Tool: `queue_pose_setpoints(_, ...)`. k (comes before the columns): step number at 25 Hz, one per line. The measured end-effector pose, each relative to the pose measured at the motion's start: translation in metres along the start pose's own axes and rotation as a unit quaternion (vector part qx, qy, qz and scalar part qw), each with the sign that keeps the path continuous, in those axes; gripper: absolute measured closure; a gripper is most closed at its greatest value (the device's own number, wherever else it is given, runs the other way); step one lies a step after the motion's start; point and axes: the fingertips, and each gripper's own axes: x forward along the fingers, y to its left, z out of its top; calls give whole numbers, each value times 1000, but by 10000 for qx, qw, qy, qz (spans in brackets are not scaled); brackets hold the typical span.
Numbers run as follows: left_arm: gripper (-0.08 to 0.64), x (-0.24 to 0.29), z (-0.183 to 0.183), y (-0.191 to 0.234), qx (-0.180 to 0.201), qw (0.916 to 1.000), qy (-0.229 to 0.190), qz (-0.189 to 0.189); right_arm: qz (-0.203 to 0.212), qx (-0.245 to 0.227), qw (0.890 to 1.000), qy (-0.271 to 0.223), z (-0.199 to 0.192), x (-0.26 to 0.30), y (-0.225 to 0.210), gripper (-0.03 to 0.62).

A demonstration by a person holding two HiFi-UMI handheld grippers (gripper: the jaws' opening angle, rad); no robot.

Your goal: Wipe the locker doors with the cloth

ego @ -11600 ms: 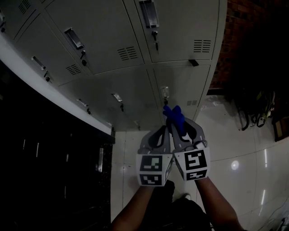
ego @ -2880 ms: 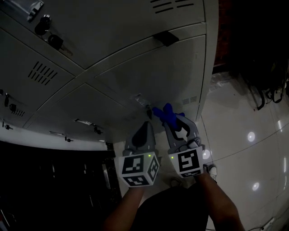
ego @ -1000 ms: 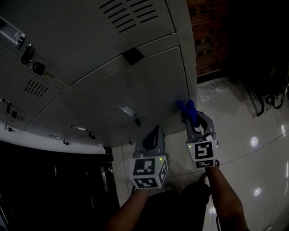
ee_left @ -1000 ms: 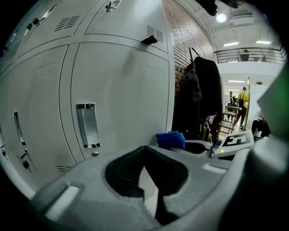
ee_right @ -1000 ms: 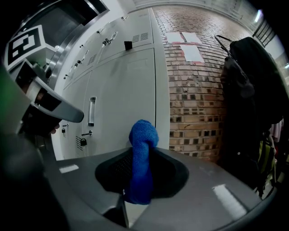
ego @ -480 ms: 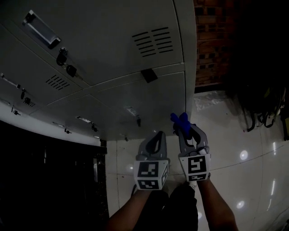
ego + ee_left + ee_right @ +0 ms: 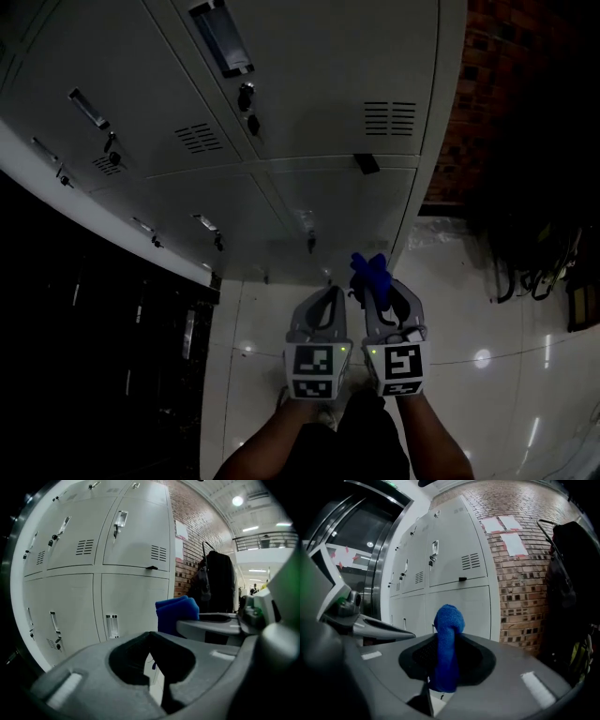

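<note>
Right gripper view: seeing right gripper (image 7: 446,660) clamping blue cloth (image 7: 448,619), centre frame, apparently clear of locker doors (image 7: 454,564) behind. Noting left gripper (image 7: 150,637) closed, empty, lower centre. Advising pressing cloth flat on lower door (image 7: 342,202), sweeping overlapping strokes, skirting key (image 7: 310,244).

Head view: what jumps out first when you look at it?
The bright blue cloth, pinched in the right gripper near the middle, is the brightest colour. Above it a bank of grey locker doors fills the top of the picture, with a red brick wall at the right edge.
</note>
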Motion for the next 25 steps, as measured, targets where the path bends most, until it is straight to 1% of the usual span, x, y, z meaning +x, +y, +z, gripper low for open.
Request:
queue_pose_setpoints(3,557,-26,0,4,-5,10000,-53,-49,-56,28,10000,7,10,-18,23,511)
queue_pose_setpoints(6,557,-53,-3,8,6,9999,-112,-112,-118,-57,9999,56,15,-36,49,512)
queue_pose_setpoints(11,557,-99,-11,13,-7,9995,-194,-263,-343,-52,9993,103,16,-66,82,512)
queue_pose_setpoints(14,557,-122,-18,14,40,9991,-210,-364,-385,-64,9991,152,13,-80,103,512)
queue_pose_setpoints(19,557,-149,-26,18,4,9987,-271,-442,-421,-91,9987,264,7,-97,129,512)
queue_pose_setpoints(25,557,-167,-30,17,-64,9979,-362,-539,-442,-170,9983,342,5,-112,146,512)
